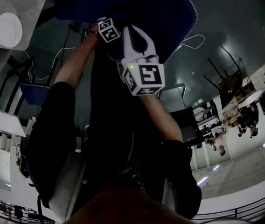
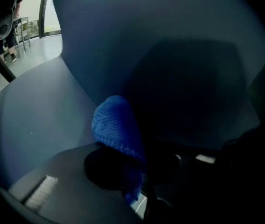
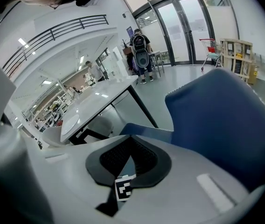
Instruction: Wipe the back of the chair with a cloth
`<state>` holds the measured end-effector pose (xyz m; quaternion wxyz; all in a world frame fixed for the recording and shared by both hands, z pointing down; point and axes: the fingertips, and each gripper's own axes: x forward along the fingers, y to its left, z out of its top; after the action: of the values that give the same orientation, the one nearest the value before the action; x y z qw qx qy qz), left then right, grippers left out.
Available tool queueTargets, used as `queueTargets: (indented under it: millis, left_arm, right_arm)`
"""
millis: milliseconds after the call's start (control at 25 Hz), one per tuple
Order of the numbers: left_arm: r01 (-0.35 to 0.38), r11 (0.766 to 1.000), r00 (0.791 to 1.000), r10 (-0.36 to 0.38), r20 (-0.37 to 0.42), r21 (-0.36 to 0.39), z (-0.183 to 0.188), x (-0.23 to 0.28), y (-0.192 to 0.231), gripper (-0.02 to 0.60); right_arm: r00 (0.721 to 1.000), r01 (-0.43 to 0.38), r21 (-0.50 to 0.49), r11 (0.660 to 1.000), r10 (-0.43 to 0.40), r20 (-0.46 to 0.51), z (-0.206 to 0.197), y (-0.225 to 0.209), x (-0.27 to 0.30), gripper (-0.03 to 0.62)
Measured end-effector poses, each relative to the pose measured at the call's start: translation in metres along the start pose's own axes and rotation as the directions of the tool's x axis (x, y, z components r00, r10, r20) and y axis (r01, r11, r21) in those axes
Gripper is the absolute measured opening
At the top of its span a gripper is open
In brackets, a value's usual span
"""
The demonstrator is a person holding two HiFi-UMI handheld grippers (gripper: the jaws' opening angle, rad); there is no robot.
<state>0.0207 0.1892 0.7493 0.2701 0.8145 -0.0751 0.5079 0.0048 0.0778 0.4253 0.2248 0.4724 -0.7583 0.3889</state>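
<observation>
The blue chair back (image 1: 146,3) fills the top of the head view, and both arms reach up to it. My left gripper (image 1: 105,23) sits at the chair's edge, only its marker cube showing. In the left gripper view it (image 2: 132,158) is shut on a blue knitted cloth (image 2: 116,125), whose bunched end pokes out toward the chair's grey-blue surface (image 2: 160,41). My right gripper (image 1: 133,30) is beside it, white fingers closed tip to tip with nothing between them. In the right gripper view it (image 3: 130,139) stands just left of the chair back (image 3: 226,120).
A white table (image 3: 95,101) stands behind the chair. Further off, by the glass doors, are a person with a backpack (image 3: 139,50), a shopping cart (image 3: 210,48) and shelving (image 3: 237,52). Cables (image 1: 193,41) and more chairs (image 1: 228,80) lie on the dark floor.
</observation>
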Motion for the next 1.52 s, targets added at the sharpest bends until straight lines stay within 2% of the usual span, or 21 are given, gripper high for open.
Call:
queueTargets:
  millis: [200, 280, 480, 600, 800, 960, 1080, 1240, 1400, 1520]
  left_arm:
    - [0.076, 0.996, 0.996, -0.074, -0.046, 0.039, -0.029, -0.001, -0.034, 0.086]
    - [0.08, 0.996, 0.996, -0.079, -0.039, 0.032, -0.036, -0.005, -0.041, 0.086]
    - [0.004, 1.0, 0.999, -0.003, 0.04, -0.02, -0.04, -0.037, -0.045, 0.086]
    - [-0.044, 0.997, 0.992, 0.052, 0.117, -0.069, -0.038, -0.064, -0.039, 0.087]
    - [-0.082, 0.98, 0.955, 0.129, 0.267, -0.182, -0.017, -0.131, -0.032, 0.087]
    - [-0.138, 0.964, 0.911, 0.213, 0.352, -0.228, -0.006, -0.198, -0.037, 0.087]
    - [-0.147, 0.95, 0.881, 0.252, 0.401, -0.275, 0.007, -0.243, -0.035, 0.089]
    - [-0.163, 0.938, 0.863, 0.287, 0.417, -0.307, 0.02, -0.283, -0.049, 0.089]
    - [-0.165, 0.924, 0.848, 0.311, 0.429, -0.344, 0.034, -0.305, -0.07, 0.091]
    - [-0.158, 0.912, 0.822, 0.334, 0.462, -0.379, 0.045, -0.315, -0.086, 0.092]
  right_arm:
    - [1.0, 0.006, -0.004, 1.0, -0.006, 0.001, -0.002, 0.004, -0.003, 0.003]
    - [1.0, 0.003, -0.01, 1.0, -0.003, 0.002, -0.003, 0.007, -0.006, 0.003]
    - [1.0, -0.004, -0.04, 0.999, 0.004, -0.001, -0.008, 0.02, -0.018, 0.003]
    - [1.0, 0.005, -0.089, 0.996, -0.005, 0.008, -0.01, 0.033, -0.021, 0.003]
    - [1.0, -0.015, -0.173, 0.985, 0.019, 0.022, -0.005, 0.057, -0.036, 0.003]
    - [0.998, -0.019, -0.242, 0.97, 0.033, 0.05, 0.008, 0.084, -0.058, 0.003]
    - [0.994, -0.041, -0.302, 0.952, 0.068, 0.08, 0.027, 0.101, -0.072, 0.003]
    - [0.987, -0.081, -0.392, 0.917, 0.129, 0.097, 0.043, 0.115, -0.101, 0.003]
    - [0.981, -0.105, -0.395, 0.913, 0.16, 0.108, 0.048, 0.112, -0.126, 0.003]
    - [0.979, -0.152, -0.36, 0.921, 0.191, 0.076, 0.037, 0.106, -0.139, 0.002]
